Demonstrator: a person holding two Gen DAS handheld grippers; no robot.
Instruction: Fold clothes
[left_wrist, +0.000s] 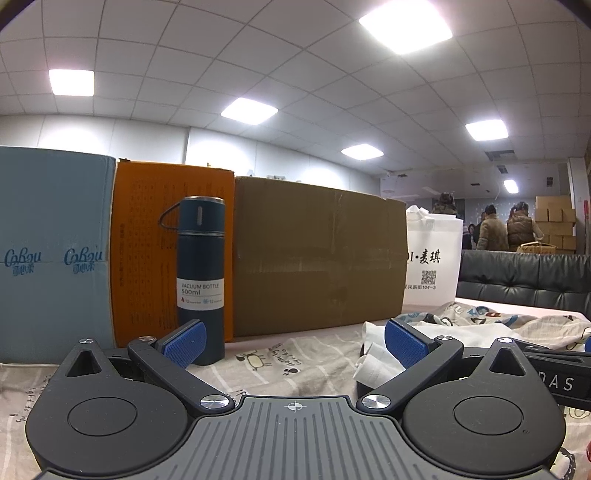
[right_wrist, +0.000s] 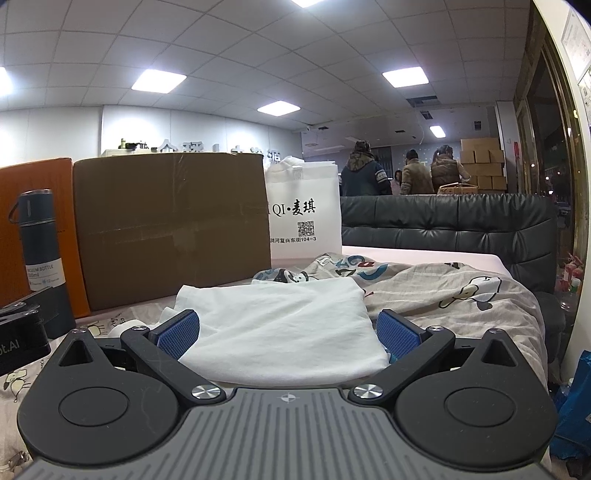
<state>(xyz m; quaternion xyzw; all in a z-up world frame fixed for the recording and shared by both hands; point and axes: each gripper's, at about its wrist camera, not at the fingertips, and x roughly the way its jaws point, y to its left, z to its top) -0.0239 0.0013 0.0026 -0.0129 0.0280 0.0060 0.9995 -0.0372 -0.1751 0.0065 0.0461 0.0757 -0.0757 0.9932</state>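
Note:
A white garment (right_wrist: 284, 325) lies flat on the cartoon-print sheet (right_wrist: 461, 295), folded into a rough rectangle. My right gripper (right_wrist: 288, 332) is open, its blue pads either side of the garment's near edge, low over it. My left gripper (left_wrist: 293, 343) is open and empty, low over the sheet (left_wrist: 295, 362). The white garment (left_wrist: 380, 358) shows by its right pad, at the garment's left side. The right gripper's black body (left_wrist: 554, 376) is at the right in the left wrist view.
A dark blue vacuum bottle (left_wrist: 200, 273) stands just ahead of my left gripper. Behind it are a blue carton (left_wrist: 51, 251), an orange box (left_wrist: 147, 251), a brown cardboard box (left_wrist: 317, 258) and a white bag (right_wrist: 304, 214). A black headboard (right_wrist: 443, 221) is at the far right.

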